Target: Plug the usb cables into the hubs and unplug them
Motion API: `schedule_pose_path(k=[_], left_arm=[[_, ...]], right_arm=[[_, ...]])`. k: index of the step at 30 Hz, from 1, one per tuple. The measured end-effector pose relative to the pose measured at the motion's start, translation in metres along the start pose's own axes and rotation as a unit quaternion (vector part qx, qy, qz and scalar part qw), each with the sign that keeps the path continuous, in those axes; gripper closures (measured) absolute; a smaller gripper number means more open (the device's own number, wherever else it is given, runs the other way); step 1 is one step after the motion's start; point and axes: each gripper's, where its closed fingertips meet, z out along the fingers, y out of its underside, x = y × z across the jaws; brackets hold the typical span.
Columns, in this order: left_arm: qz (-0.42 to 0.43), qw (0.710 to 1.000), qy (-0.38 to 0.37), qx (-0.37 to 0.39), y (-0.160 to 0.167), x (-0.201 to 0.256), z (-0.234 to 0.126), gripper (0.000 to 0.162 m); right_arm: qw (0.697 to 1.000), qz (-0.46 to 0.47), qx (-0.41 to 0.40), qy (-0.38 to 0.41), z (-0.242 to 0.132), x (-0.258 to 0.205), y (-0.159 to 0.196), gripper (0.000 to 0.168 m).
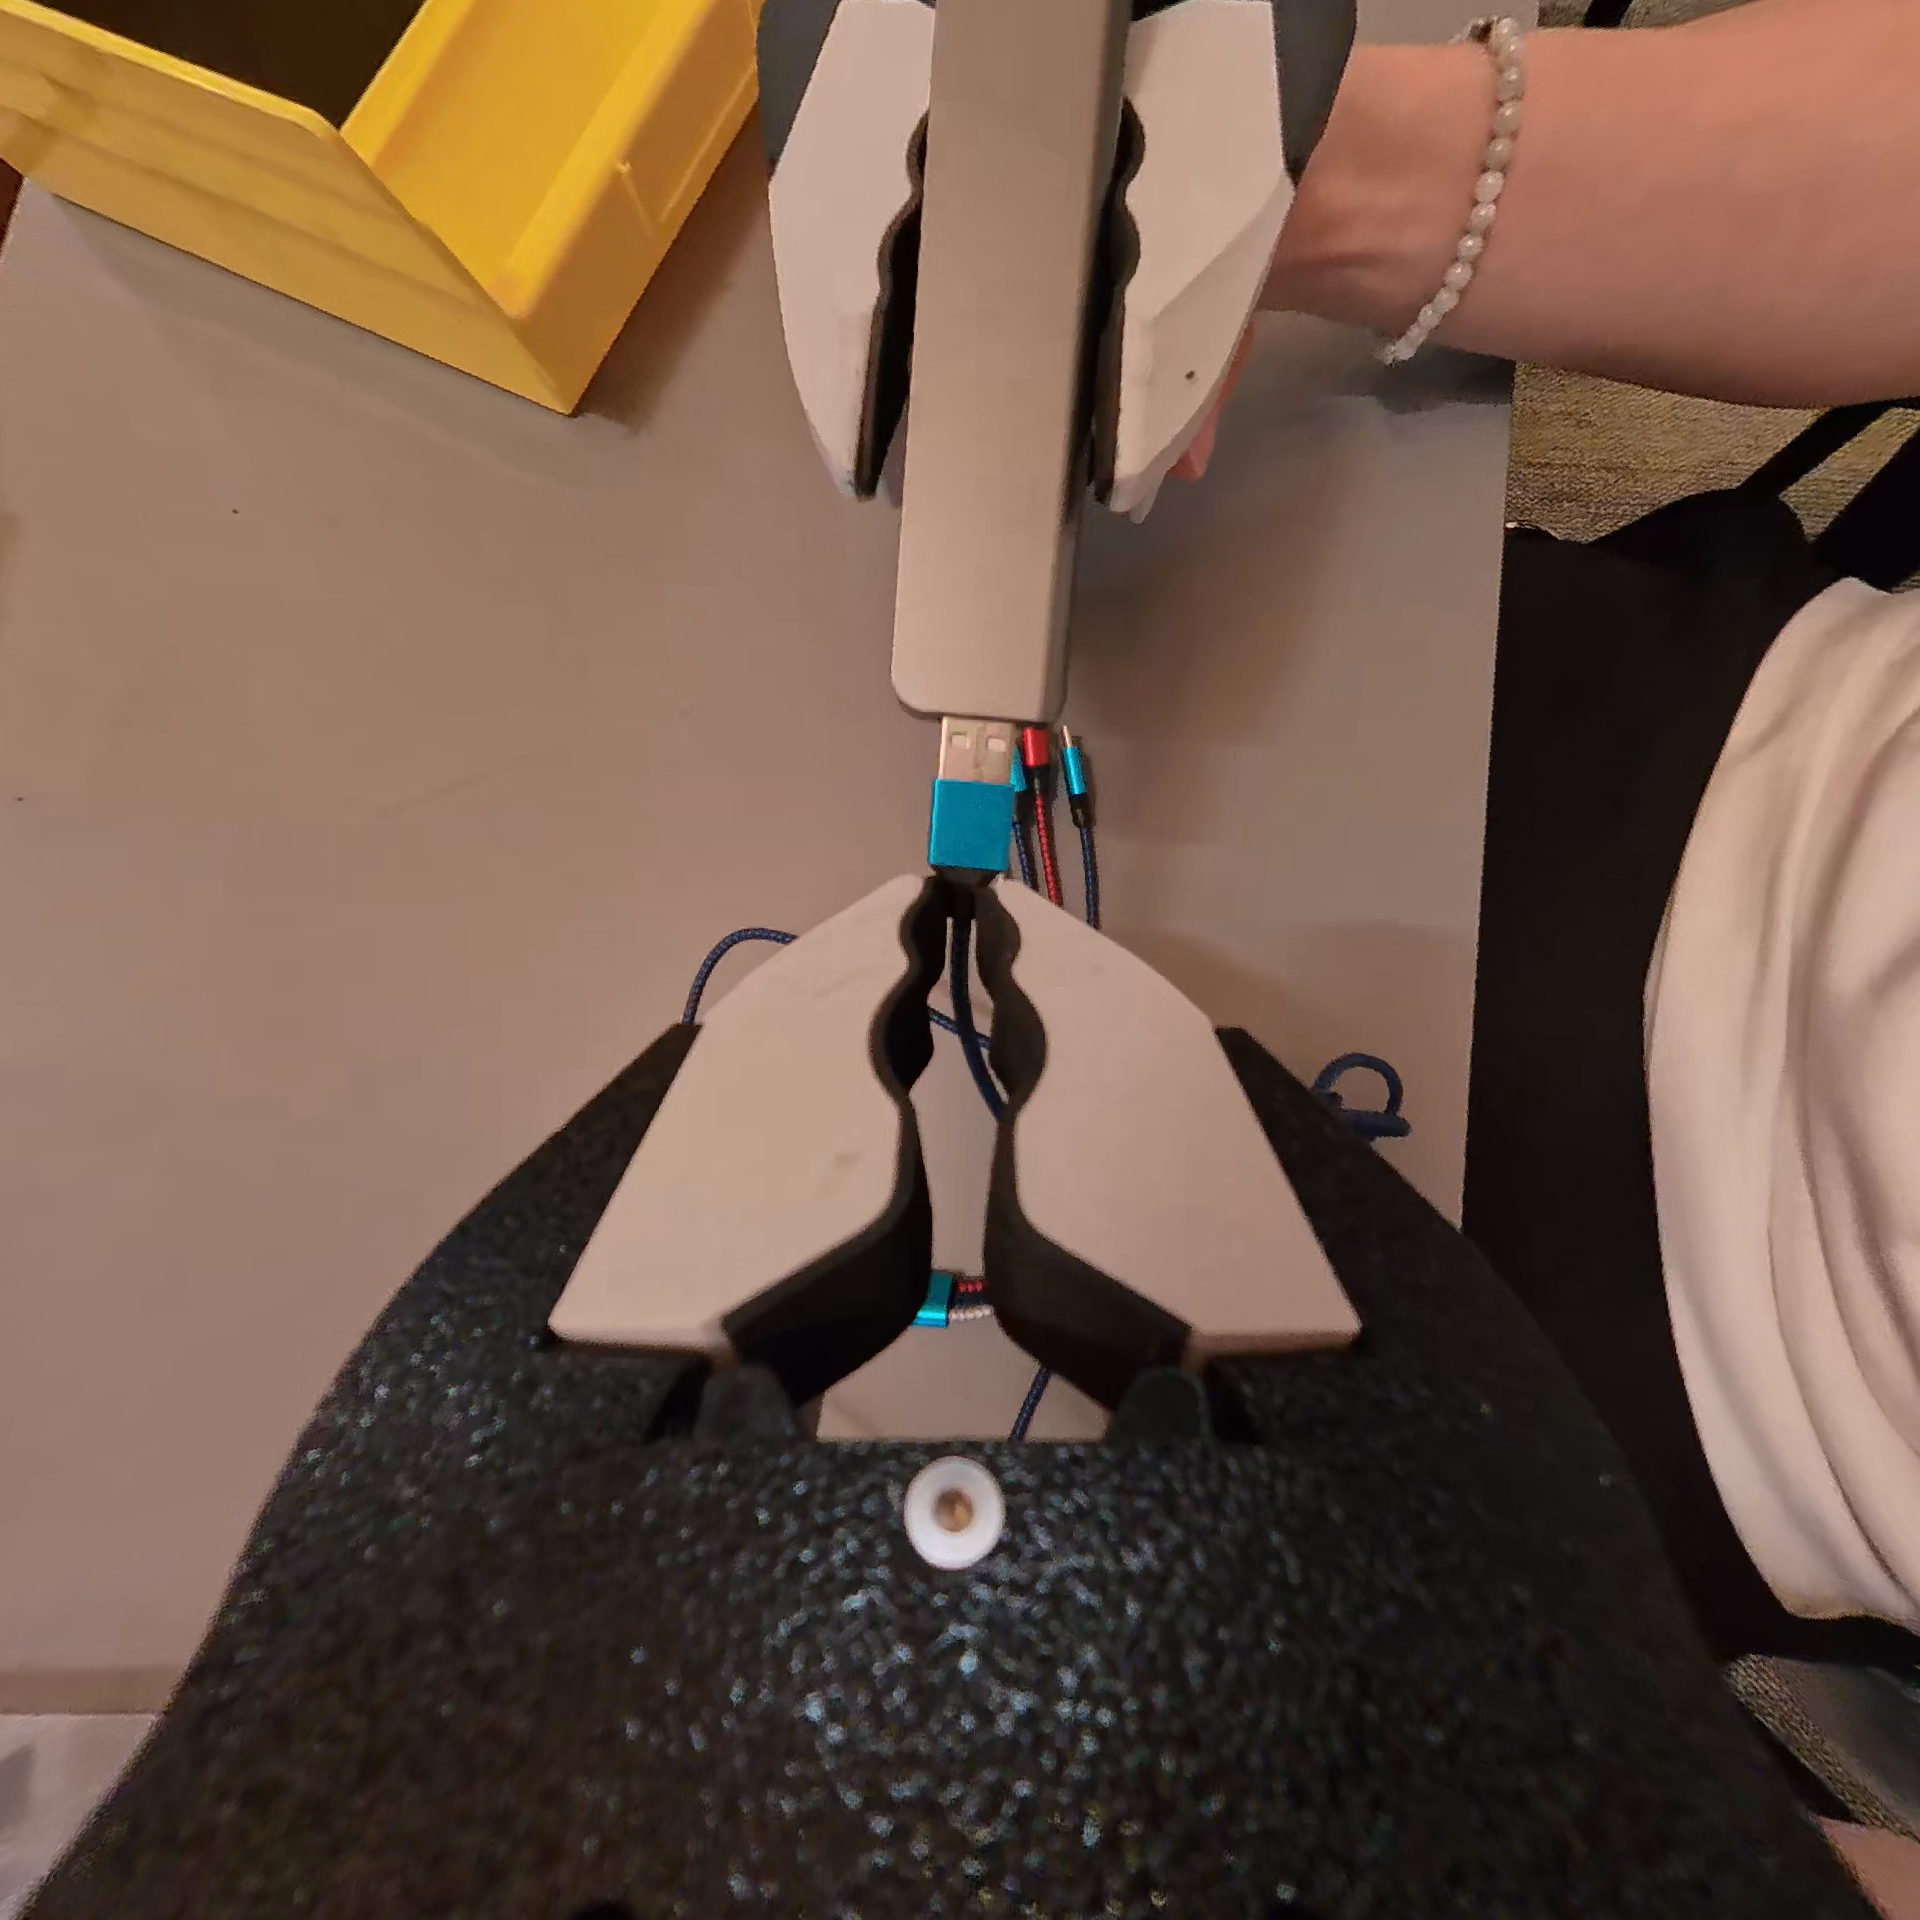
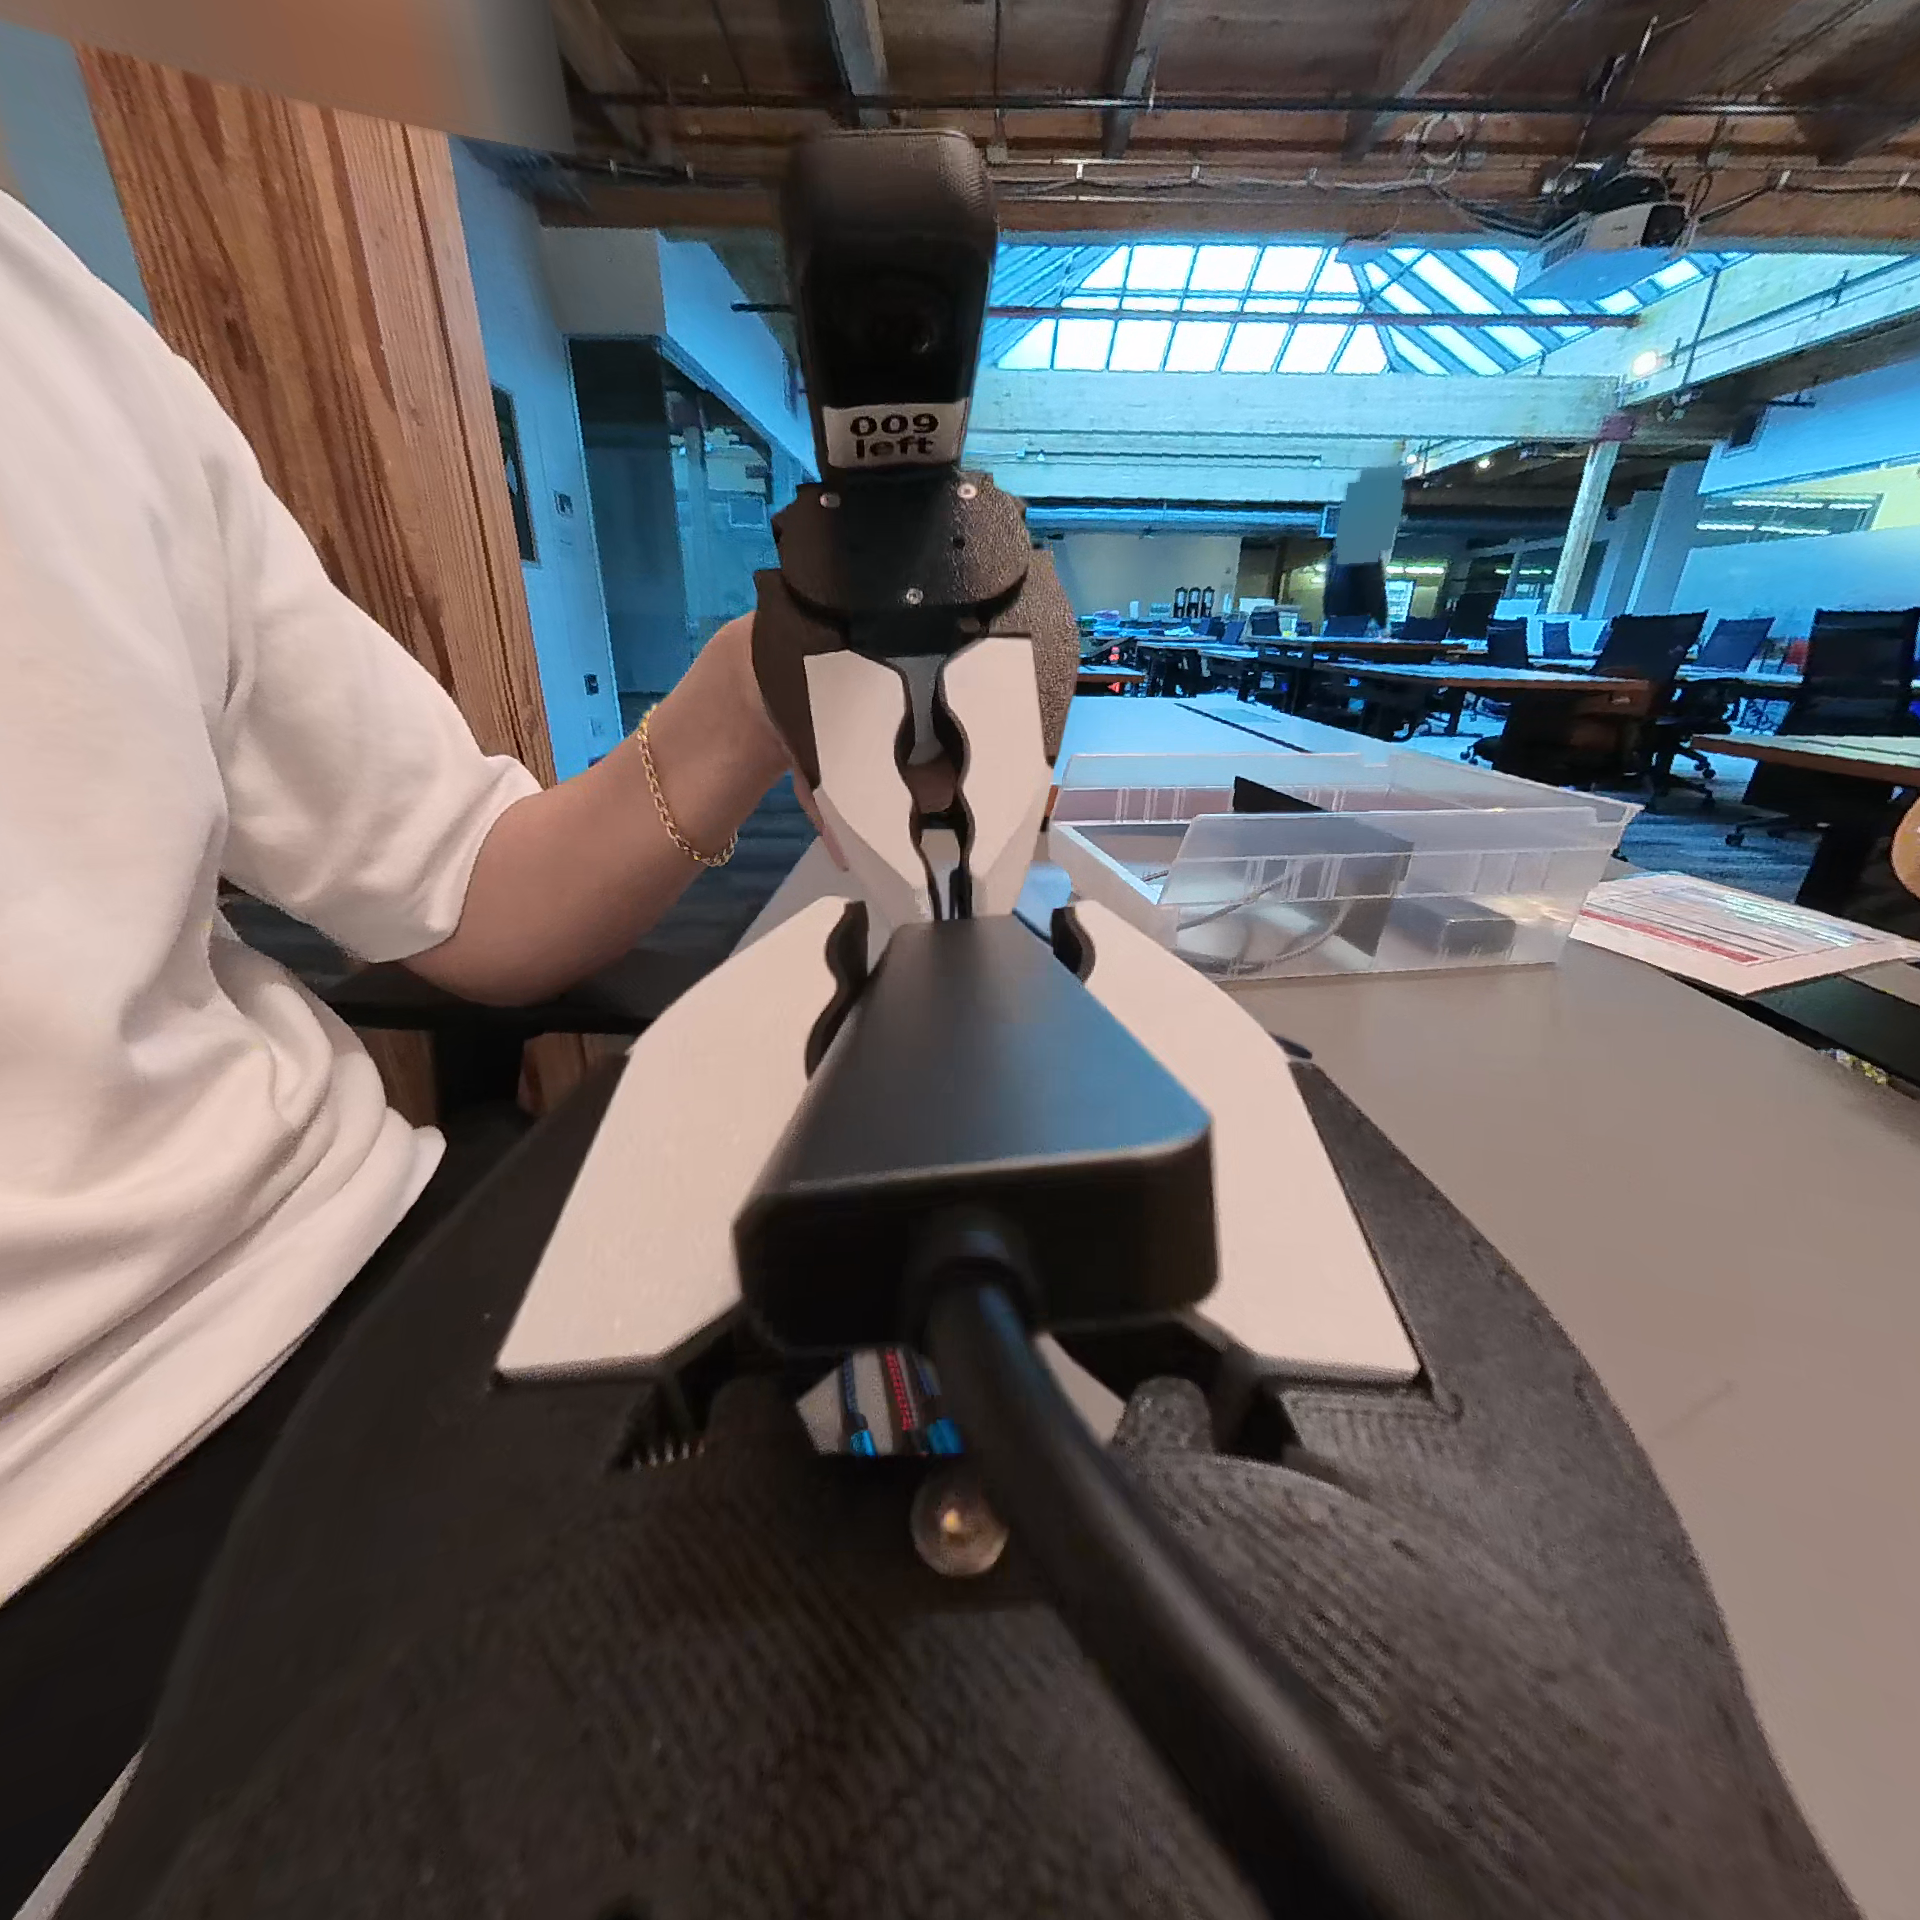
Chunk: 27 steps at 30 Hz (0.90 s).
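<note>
Left gripper [image 1: 961, 894] fingers clenched on the blue braided cable [image 1: 961, 977] just behind its blue plug [image 1: 971, 826] — metal tip at the hub [image 1: 992, 416] end port, partly in. Right gripper [image 1: 992, 488] fingers clamp the hub above the desk [image 1: 416, 727] — yellow bin [image 1: 416, 156] nearby.

— What sits on the grey table [image 1: 416, 727]?
— A yellow bin [image 1: 416, 177] at its far left corner, in the left wrist view.
— And in the right wrist view?
— A clear plastic tray [image 2: 1351, 862] on the table, with a printed sheet [image 2: 1725, 930] just beside it; office chairs [image 2: 1652, 675] stand well behind that tray.
</note>
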Motion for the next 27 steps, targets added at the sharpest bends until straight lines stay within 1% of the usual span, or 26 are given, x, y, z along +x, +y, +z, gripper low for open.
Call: schedule_pose_path(k=[4, 7, 9, 11, 14, 16, 19, 21, 25, 27], left_arm=[[0.007, 1.000, -0.014, 0.023, -0.008, -0.001, -0.005, 0.157], [0.010, 0.997, -0.008, 0.074, -0.021, -0.002, -0.007, 0.157], [0.032, 0.993, -0.017, 0.112, -0.030, -0.006, -0.010, 0.157], [0.050, 0.984, -0.026, 0.169, -0.043, -0.008, -0.017, 0.157], [0.061, 0.960, -0.031, 0.271, -0.067, -0.006, -0.032, 0.157], [0.051, 0.949, -0.024, 0.311, -0.073, -0.006, -0.037, 0.157], [0.021, 0.931, 0.011, 0.364, -0.078, -0.005, -0.043, 0.157], [0.008, 0.923, 0.022, 0.384, -0.078, -0.007, -0.045, 0.158], [0.017, 0.926, 0.020, 0.376, -0.073, -0.010, -0.042, 0.157], [0.020, 0.923, 0.018, 0.385, -0.074, -0.010, -0.043, 0.157]], right_arm=[[1.000, -0.014, -0.019, 0.007, -0.003, 0.001, 0.000, 0.132], [1.000, 0.002, 0.022, 0.010, -0.009, 0.002, -0.010, 0.132], [0.999, 0.008, 0.048, 0.017, -0.012, 0.004, -0.016, 0.132], [0.996, 0.017, 0.087, 0.017, -0.016, 0.005, -0.027, 0.133], [0.988, 0.027, 0.150, 0.012, -0.020, 0.005, -0.045, 0.132], [0.986, 0.025, 0.166, 0.009, -0.020, 0.005, -0.051, 0.132], [0.984, 0.024, 0.178, 0.002, -0.018, 0.005, -0.058, 0.132], [0.983, 0.026, 0.184, 0.008, -0.015, 0.007, -0.058, 0.133], [0.983, 0.038, 0.181, 0.012, -0.015, 0.010, -0.052, 0.132], [0.982, 0.040, 0.187, 0.013, -0.015, 0.010, -0.053, 0.133]])
